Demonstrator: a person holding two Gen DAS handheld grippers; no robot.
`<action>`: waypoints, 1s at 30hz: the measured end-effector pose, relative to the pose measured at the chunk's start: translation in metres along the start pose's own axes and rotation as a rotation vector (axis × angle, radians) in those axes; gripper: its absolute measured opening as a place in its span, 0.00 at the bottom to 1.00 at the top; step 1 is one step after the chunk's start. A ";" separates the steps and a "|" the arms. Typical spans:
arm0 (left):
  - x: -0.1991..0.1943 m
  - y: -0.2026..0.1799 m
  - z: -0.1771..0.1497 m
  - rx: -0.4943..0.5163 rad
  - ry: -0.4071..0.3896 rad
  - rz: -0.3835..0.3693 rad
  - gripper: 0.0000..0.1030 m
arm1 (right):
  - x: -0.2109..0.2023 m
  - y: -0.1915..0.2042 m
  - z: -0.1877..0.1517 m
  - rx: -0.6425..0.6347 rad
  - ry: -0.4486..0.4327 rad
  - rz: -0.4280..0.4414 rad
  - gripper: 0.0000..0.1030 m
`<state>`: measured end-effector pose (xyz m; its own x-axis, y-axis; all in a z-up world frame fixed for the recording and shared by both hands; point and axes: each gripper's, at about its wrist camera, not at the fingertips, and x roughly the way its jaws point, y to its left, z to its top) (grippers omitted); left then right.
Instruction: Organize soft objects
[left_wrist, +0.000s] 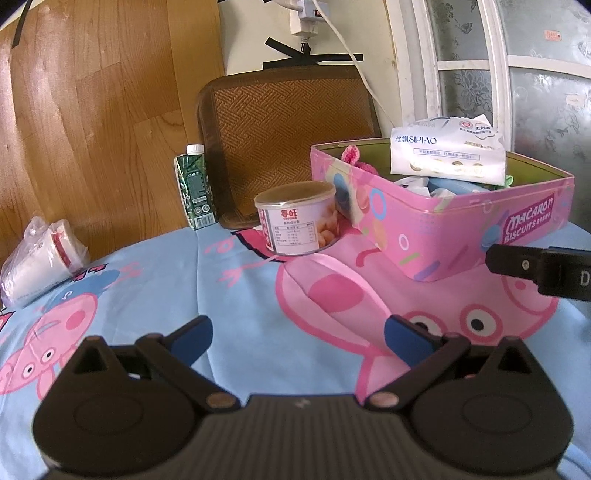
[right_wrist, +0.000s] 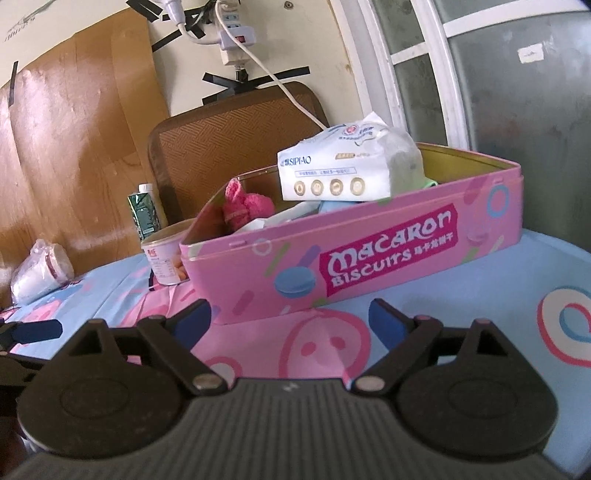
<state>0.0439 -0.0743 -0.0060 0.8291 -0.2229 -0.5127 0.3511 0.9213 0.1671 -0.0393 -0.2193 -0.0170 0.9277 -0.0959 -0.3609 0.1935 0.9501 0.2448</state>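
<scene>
Pink tin (right_wrist: 369, 258) holding tissue pack (right_wrist: 332, 173) sits just beyond the spread, empty right tool (right_wrist: 290, 321).

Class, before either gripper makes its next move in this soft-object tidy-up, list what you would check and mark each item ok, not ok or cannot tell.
1. Left gripper open and empty: ok.
2. Right gripper open and empty: ok.
3. Pink biscuit tin has no lid on: ok.
4. Tissue pack fully inside the tin: not ok, it sticks up above the rim.
5. Pink knitted item in the tin: ok.
6. Bagged cups, can and carton outside the tin are soft: cannot tell.
</scene>
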 end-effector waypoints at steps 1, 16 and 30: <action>0.000 0.000 0.000 -0.001 0.001 0.001 1.00 | 0.000 0.000 0.000 -0.001 0.000 0.001 0.91; -0.009 -0.006 -0.008 -0.042 0.122 0.078 1.00 | -0.017 -0.003 -0.002 0.020 0.035 -0.011 0.92; -0.063 -0.016 -0.002 -0.150 0.163 0.064 1.00 | -0.066 -0.007 0.007 0.083 0.015 0.036 0.92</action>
<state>-0.0146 -0.0741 0.0215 0.7623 -0.1191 -0.6362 0.2213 0.9716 0.0832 -0.0999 -0.2220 0.0111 0.9297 -0.0571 -0.3639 0.1864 0.9250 0.3312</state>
